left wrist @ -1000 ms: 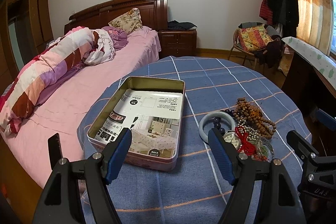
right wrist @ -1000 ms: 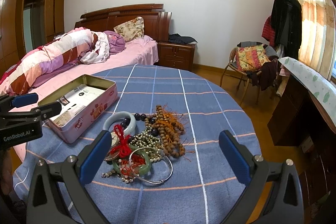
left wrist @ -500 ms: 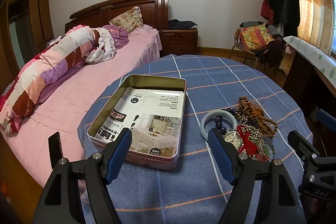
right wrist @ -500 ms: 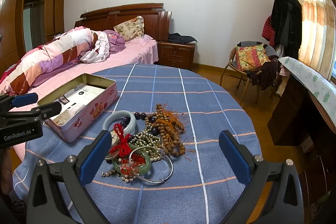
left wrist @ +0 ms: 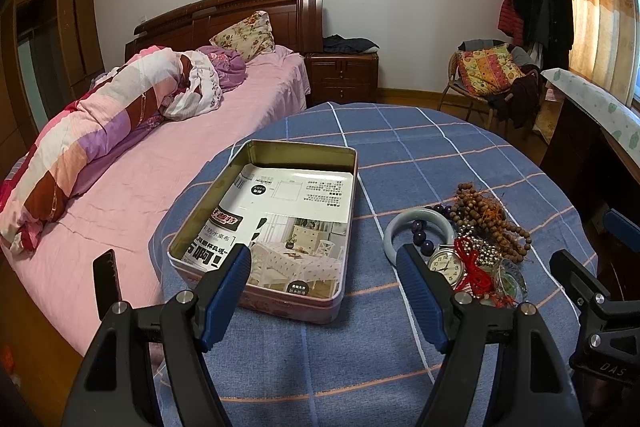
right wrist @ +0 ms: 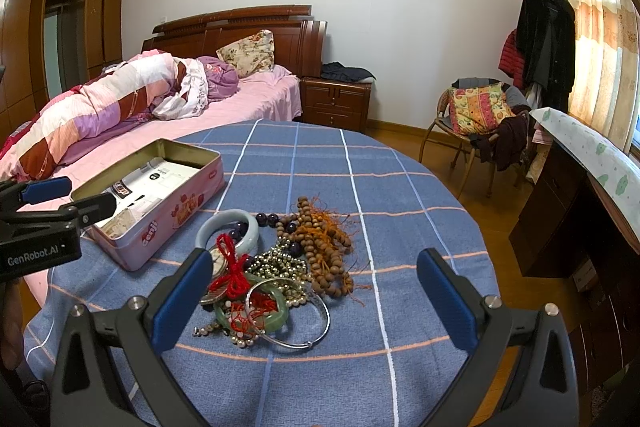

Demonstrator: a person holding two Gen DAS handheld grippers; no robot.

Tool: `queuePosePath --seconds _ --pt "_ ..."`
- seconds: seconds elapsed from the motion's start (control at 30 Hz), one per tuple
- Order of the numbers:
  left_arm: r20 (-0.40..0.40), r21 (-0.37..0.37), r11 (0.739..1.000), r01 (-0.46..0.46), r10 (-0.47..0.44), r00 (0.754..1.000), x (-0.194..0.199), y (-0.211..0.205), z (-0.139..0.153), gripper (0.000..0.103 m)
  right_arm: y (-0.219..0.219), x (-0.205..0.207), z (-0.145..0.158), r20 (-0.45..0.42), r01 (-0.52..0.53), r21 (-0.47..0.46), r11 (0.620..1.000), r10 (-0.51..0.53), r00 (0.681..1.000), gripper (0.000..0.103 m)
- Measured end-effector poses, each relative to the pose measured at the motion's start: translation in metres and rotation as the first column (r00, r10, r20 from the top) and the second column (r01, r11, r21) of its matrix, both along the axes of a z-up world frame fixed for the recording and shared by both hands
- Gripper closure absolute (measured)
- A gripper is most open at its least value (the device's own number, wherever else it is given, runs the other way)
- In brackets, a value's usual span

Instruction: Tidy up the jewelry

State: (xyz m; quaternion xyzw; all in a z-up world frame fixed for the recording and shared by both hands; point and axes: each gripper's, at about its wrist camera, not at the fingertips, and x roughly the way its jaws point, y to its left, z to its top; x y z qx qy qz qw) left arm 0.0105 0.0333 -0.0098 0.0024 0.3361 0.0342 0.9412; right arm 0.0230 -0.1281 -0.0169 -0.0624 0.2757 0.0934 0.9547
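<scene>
A tangled heap of jewelry (right wrist: 276, 267) is seen lying on the blue checked cloth of the round counter (right wrist: 400, 187), near its front edge. In the heap, a pale bangle (right wrist: 230, 227) is found at the back left, with dark purple beads (right wrist: 280, 223) strung beside it and brown wooden beads (right wrist: 324, 247) with orange tassels piled at the right. A small watch face (left wrist: 446, 265) is tucked under a red knotted cord (right wrist: 232, 277), a strand of silvery beads (right wrist: 276, 263) is spread through the middle, and a green bangle (right wrist: 256, 315) and a thin silver bangle (right wrist: 296, 323) are laid at the near side. To the left of the heap, apart from it, an open pink tin (left wrist: 276, 227) is set on the cloth, and only a printed sheet (left wrist: 288, 211) is seen flat on its floor. The left tongs (left wrist: 324, 295) are held above the near end of the tin with the blue pads spread wide and nothing between them. The right tongs (right wrist: 312, 299) are held over the near side of the heap, likewise spread wide, with nothing pinched. Beyond the counter, a bed (left wrist: 160, 147) with a pink sheet and a rolled quilt is seen at the left, a wooden nightstand (right wrist: 336, 103) stands by the far wall, and a chair (right wrist: 476, 119) heaped with cushions and clothes stands at the right near the curtains (right wrist: 592, 27).
</scene>
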Motion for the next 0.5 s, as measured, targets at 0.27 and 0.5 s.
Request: queuePosePath --seconds 0.27,0.5 --pt "-0.001 -0.001 1.0 -0.001 0.001 1.0 0.0001 0.0 -0.0002 0.028 0.0002 0.0002 -0.0001 -0.002 -0.001 0.0 1.0 0.001 1.0 0.0" --pt "-0.001 -0.001 1.0 0.0 0.0 1.0 -0.0001 0.0003 -0.0002 0.028 0.0008 -0.0003 -0.0028 -0.002 -0.001 0.0 1.0 0.001 1.0 0.0"
